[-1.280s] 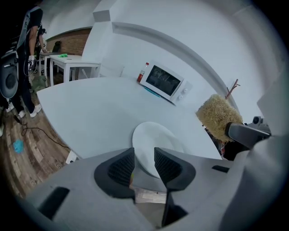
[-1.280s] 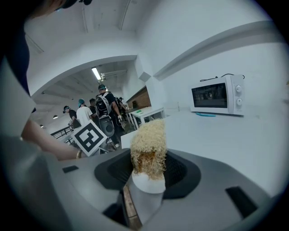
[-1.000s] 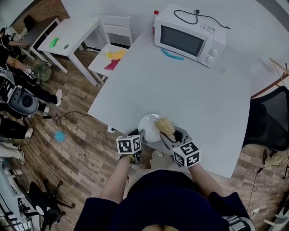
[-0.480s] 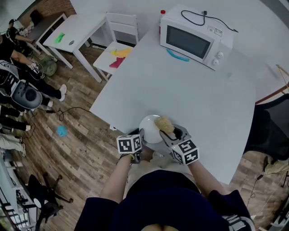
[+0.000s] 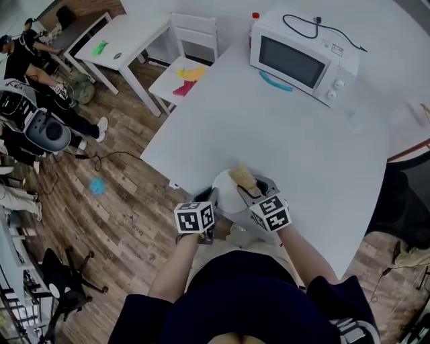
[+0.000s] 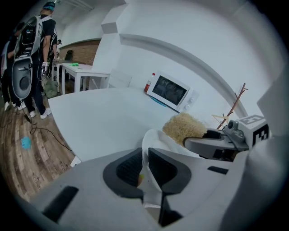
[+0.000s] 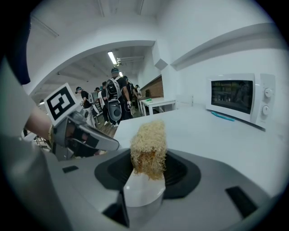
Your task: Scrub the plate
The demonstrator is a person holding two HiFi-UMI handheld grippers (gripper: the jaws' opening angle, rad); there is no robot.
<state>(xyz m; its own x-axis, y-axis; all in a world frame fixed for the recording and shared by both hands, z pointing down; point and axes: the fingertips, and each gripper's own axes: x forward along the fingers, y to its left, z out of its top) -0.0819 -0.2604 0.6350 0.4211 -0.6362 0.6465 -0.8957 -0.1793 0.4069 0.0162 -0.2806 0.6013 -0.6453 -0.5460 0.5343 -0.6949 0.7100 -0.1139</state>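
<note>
A white plate [image 5: 225, 193] sits at the near edge of the white table [image 5: 302, 148]. My left gripper [image 5: 212, 200] reaches the plate's near left rim. In the left gripper view the rim [image 6: 156, 140] stands between the closing jaws [image 6: 145, 164], with a thin sliver of space beside the left pad. My right gripper [image 5: 250, 191] is shut on a tan fibrous scrubber [image 5: 243, 177], which rests on the plate's far right part. The scrubber [image 7: 148, 144] sticks up from those jaws [image 7: 146, 173], and the left gripper's body [image 7: 81, 137] shows beside it.
A microwave [image 5: 302, 57] stands at the table's far side, with a teal strip [image 5: 277, 82] in front and a red-capped bottle [image 5: 254, 19] beside it. A small white table [image 5: 124, 40] and chair [image 5: 191, 64] stand left. People [image 5: 27, 67] wait on the wooden floor.
The scrubber has shifted toward the plate's far edge. The left gripper stays at the near rim. The head camera has tilted, so the table sits further right in view.
</note>
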